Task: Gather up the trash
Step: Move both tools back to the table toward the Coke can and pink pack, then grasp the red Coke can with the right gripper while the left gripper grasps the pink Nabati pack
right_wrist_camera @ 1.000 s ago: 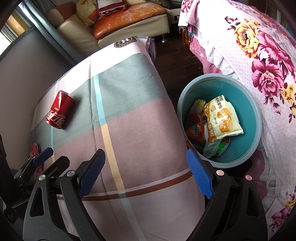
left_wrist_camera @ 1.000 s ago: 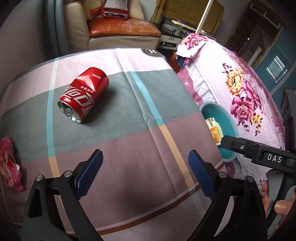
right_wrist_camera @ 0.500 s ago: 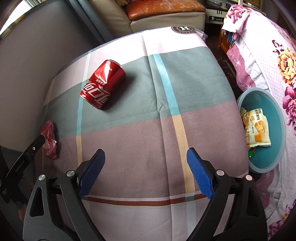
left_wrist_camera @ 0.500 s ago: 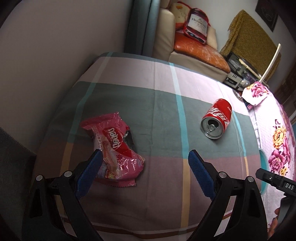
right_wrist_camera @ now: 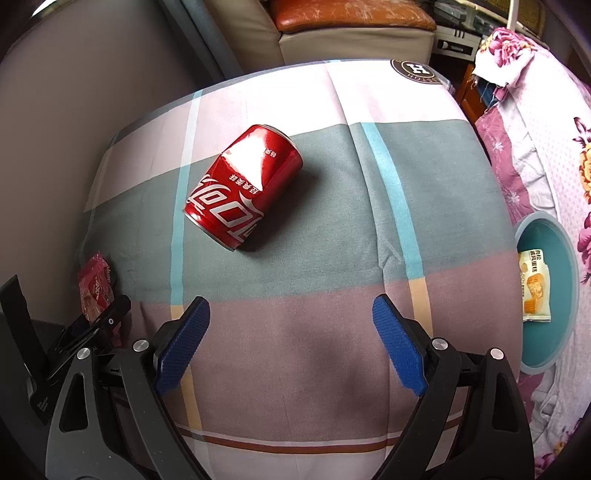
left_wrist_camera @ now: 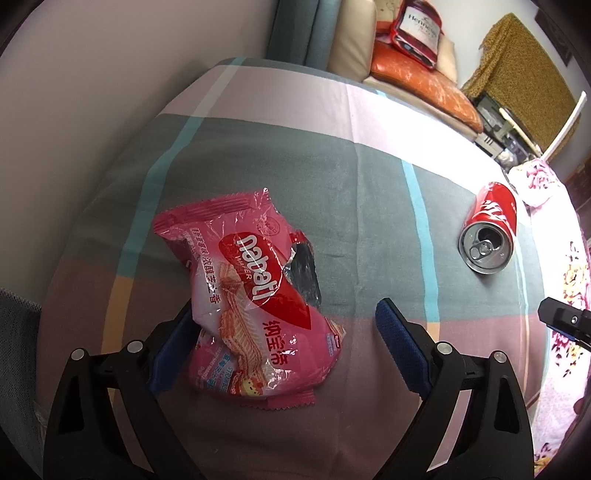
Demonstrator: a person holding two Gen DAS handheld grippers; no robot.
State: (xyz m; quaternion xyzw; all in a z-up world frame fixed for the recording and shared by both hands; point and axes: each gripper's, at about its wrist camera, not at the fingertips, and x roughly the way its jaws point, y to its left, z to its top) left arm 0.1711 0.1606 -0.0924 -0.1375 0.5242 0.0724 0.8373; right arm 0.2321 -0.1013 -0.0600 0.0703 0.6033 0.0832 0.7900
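Wrapper (left_wrist_camera: pixel 255 295): "nabati" in white on a red band, "WAFER" beneath it; Chinese characters beside the band and lower down; small print near the bottom edge too blurred to read.
Can (right_wrist_camera: pixel 242 188): white Coca-Cola script along the side, with a short line of Chinese characters next to it.
Cloth (right_wrist_camera: pixel 417 69): round dark badge at the far edge with a large "H"; ring lettering too small to read.
Red bag (left_wrist_camera: pixel 417 27): "Hennessy" on a white label, on the sofa.
Snack pack (right_wrist_camera: pixel 534 291): Chinese characters at the top, lying in the teal bin (right_wrist_camera: pixel 569 258).
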